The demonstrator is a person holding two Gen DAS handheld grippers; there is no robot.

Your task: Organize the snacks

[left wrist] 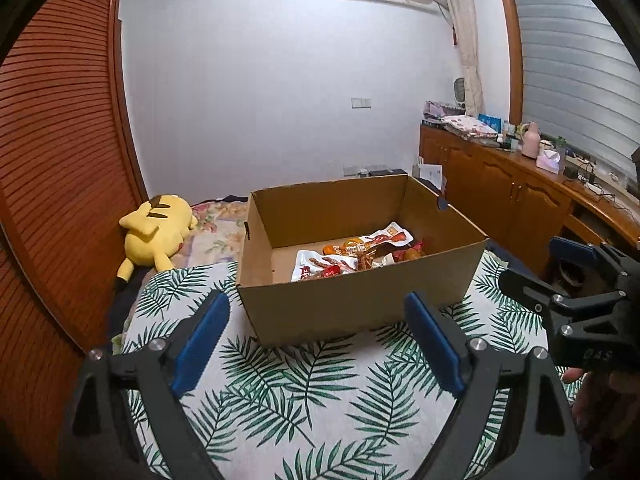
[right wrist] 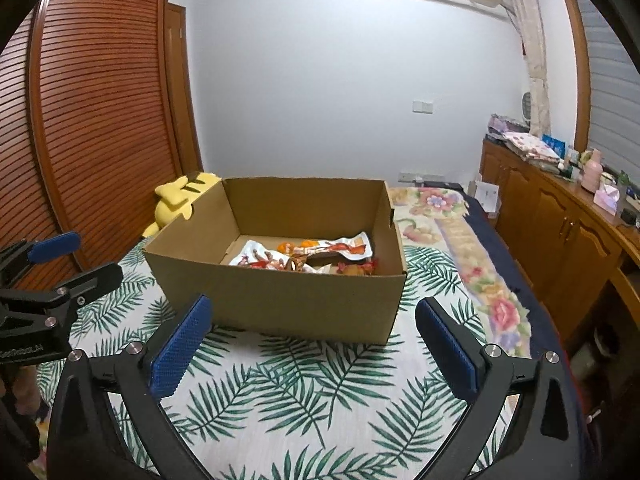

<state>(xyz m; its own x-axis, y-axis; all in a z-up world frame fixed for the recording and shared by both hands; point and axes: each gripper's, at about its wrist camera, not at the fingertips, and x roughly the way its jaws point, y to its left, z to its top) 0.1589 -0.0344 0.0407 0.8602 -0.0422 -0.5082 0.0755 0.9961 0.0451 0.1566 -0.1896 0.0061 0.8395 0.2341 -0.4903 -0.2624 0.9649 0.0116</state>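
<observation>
Left wrist view: camera sits behind the left gripper (left wrist: 316,340), facing forward and slightly downward along its two blue-padded fingers, near the cardboard box (left wrist: 356,308) ahead on the leaf-print cloth (left wrist: 280,392); the right gripper (left wrist: 532,264) enters at its right edge. Right wrist view: camera sits likewise behind the right gripper, same heading and closeness, the box just ahead, the left gripper (right wrist: 76,260) at its left edge. Shared: box, cloth, plush toy (left wrist: 156,232), white wall (left wrist: 280,100), wooden cabinets (left wrist: 500,192).
</observation>
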